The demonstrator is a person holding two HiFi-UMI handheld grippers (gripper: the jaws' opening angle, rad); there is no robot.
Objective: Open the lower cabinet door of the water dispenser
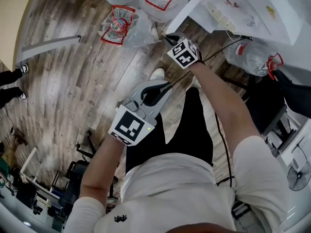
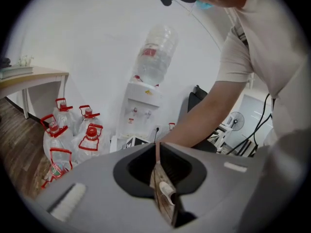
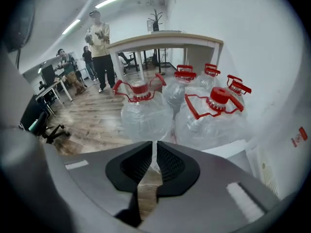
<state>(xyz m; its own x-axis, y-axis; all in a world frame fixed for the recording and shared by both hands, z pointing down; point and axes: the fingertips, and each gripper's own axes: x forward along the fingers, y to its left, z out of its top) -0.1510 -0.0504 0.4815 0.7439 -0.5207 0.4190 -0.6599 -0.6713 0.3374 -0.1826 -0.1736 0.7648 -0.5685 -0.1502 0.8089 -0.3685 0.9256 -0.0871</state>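
Note:
The white water dispenser (image 2: 142, 102), with an upturned bottle (image 2: 156, 56) on top, stands against the wall; my left gripper's body hides its lower cabinet. From the head view its vented white body (image 1: 228, 8) is at top right, and a white panel (image 1: 187, 11) slants out from it. My right gripper (image 1: 170, 37) hovers at that panel's near end; its jaws stand a narrow gap apart with nothing between them (image 3: 154, 154). My left gripper (image 1: 163, 87) hangs lower, above the floor, shut and empty (image 2: 156, 145).
Several clear water jugs with red caps (image 3: 214, 113) crowd the floor left of the dispenser (image 1: 119, 25). A wooden table (image 3: 165, 40) stands behind them. A black cable (image 1: 228, 45) and another jug (image 1: 252, 57) lie to the right. People stand far off (image 3: 99, 42).

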